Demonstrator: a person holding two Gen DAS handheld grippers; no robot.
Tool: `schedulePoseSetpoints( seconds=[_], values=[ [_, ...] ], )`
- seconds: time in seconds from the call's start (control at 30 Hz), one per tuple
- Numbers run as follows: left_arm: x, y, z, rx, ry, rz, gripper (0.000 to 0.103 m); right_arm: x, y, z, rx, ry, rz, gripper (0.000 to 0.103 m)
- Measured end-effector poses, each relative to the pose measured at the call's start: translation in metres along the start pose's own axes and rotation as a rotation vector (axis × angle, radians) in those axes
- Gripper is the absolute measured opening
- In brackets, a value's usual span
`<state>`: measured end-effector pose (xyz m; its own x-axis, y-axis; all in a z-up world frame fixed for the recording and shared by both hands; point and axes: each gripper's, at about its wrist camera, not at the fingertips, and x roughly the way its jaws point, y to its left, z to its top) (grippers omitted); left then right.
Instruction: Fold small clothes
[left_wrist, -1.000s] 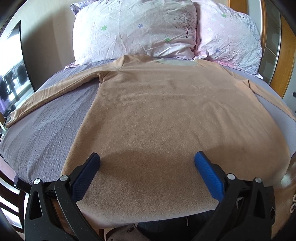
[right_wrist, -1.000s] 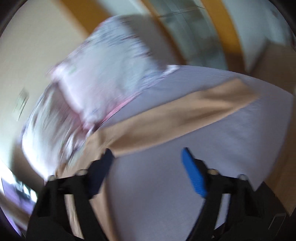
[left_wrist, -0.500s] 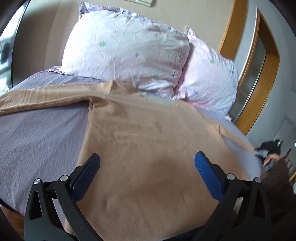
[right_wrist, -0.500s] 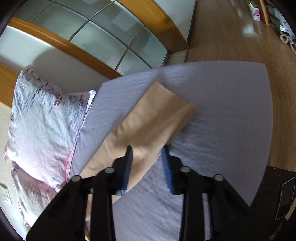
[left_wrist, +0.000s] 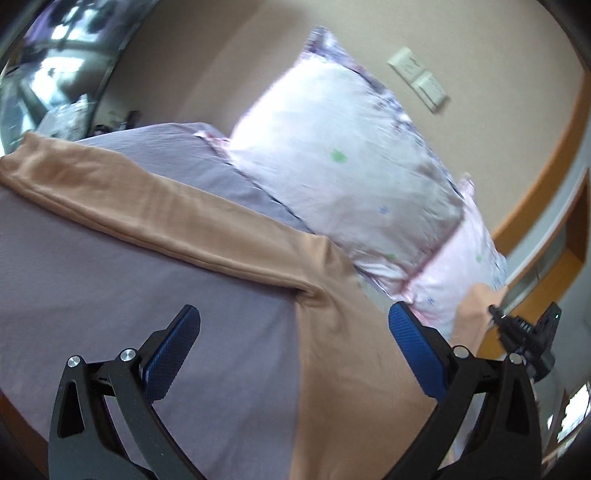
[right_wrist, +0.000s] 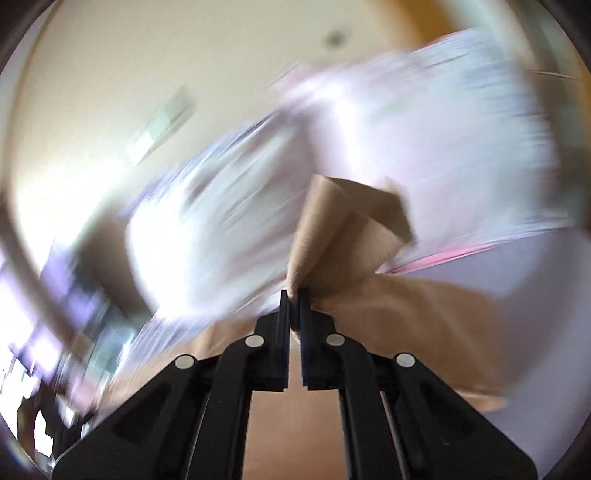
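Right now the biggest thing is the bed (left_wrist: 92, 288) with its purple sheet, and a tan long-sleeved top (left_wrist: 343, 350) lies spread flat on it. Two pillows with little flowers lean at the head of the bed; the white pillow (left_wrist: 340, 166) is the big one and the pink pillow (left_wrist: 461, 273) sits just beside it. One long sleeve (left_wrist: 147, 210) of the top lies straight out across the sheet, away from the body of the top.

The left tool (left_wrist: 291, 347) hangs above the spot where that sleeve joins the top. Its blue pads are spread wide and hold nothing.

The right tool (right_wrist: 293, 295) is pressed together and pinches the end of the other sleeve (right_wrist: 343, 229). That sleeve end stands up off the bed, in front of the pillows. The right view is very blurry, so the tool looks to be moving fast.

I think the job is only starting, with the sleeve being folded in over the top. The pinch grabs just a small bit of cloth, so a fast swing could make the sleeve slip out. The sleeve could also land twisted or bunched up. A hard pull might drag the whole top crooked on the sheet.
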<state>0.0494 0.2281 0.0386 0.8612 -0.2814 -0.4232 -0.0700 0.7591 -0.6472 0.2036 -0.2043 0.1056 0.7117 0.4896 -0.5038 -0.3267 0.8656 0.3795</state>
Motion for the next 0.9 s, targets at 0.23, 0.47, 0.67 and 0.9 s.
schedulePoseSetpoints(
  seconds=[0.23, 0.47, 0.67, 0.9],
  values=[
    [-0.013, 0.060, 0.028, -0.191, -0.030, 0.121, 0.102, 0.100, 0.056, -0.063, -0.095, 0.357, 0.099, 0.040],
    [-0.005, 0.113, 0.052, -0.399, -0.013, 0.188, 0.094, 0.045, 0.026, -0.038, -0.042, 0.208, 0.069, 0.072],
    [-0.003, 0.140, 0.068, -0.563, -0.006, 0.227, 0.080, 0.018, 0.010, -0.042, 0.011, 0.169, 0.107, 0.075],
    [0.005, 0.172, 0.082, -0.696, 0.027, 0.259, 0.018, -0.015, 0.004, -0.043, 0.012, 0.115, 0.180, 0.082]
  ],
)
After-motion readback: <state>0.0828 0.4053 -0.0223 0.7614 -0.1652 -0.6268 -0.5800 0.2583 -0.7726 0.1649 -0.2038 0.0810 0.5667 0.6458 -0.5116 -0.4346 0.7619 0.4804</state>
